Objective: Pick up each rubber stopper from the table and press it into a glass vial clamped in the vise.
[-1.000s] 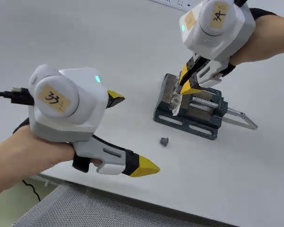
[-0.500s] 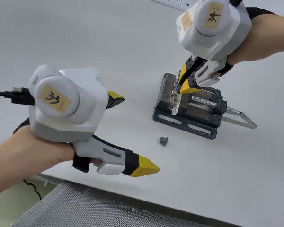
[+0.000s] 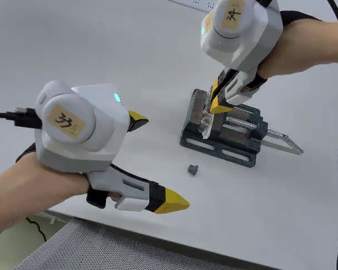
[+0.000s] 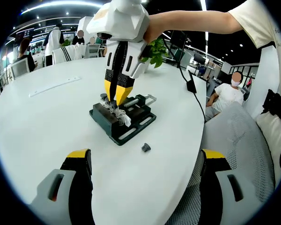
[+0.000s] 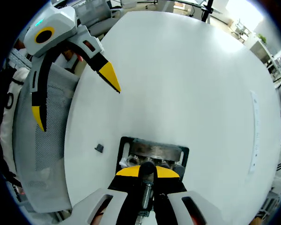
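On the white worktop point(image 3: 101, 45) there are two grippers. As a second ago, the left gripper point(image 3: 160, 160) is spread wide and holds nothing. The right gripper point(image 3: 218, 104) is pinched together just above one dark vise point(image 3: 242, 138), which clamps a clear glass vial point(image 3: 205, 121). One small grey stopper point(image 3: 193, 169) lies near the vise, in the same spot as before.

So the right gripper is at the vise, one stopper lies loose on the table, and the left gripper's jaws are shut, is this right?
Not quite. The left gripper has its jaws wide open, as the left gripper view shows. The right gripper is at the vise, and one stopper lies loose on the table.
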`<state>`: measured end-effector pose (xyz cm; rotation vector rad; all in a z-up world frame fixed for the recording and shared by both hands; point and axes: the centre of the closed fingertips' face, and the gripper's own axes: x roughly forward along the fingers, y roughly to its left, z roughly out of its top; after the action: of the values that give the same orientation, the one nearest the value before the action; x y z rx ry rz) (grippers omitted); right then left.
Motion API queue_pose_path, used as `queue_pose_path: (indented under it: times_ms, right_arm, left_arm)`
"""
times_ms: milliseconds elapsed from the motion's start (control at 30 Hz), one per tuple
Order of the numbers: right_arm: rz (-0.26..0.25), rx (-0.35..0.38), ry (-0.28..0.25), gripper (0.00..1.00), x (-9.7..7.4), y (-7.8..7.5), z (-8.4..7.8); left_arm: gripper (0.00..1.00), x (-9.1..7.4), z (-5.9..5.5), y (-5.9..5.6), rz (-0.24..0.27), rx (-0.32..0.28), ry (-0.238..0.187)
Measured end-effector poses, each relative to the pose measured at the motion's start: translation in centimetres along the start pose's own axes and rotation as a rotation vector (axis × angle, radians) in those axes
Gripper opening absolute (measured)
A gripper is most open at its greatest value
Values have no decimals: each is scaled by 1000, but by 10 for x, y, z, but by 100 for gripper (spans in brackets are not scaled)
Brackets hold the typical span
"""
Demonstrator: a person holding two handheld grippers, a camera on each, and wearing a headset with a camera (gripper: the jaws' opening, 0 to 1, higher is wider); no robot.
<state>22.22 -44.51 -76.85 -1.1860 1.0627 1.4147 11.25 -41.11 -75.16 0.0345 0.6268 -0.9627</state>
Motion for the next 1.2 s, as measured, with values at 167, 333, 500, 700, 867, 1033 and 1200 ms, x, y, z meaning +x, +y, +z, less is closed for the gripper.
queue_pose_path:
  times_ms: [167, 333, 500, 700, 867, 1033, 1200]
  right_arm:
    - [-16, 58, -20, 3, -1, 2, -1]
    - [-33, 127, -63, 3, -1, 1, 0]
    - [-68, 141, -97, 3, 1, -1, -1]
    - [-86, 180, -130, 3, 1, 0, -1]
    - [-116, 154, -110, 4, 2, 0, 0]
    - [-107, 160, -126, 5, 2, -4, -1]
    - [-109, 120, -129, 6, 2, -2, 0]
  left_arm:
    - [96, 1, -1, 0, -1, -4, 3]
    - [95, 2, -1, -1, -4, -2, 2]
    - [95, 2, -1, -3, -4, -6, 3]
    - [95, 2, -1, -2, -1, -5, 2]
    - [95, 2, 0, -2, 1, -7, 1]
    - [94, 1, -1, 0, 3, -10, -2]
    - [94, 1, -1, 0, 3, -12, 1]
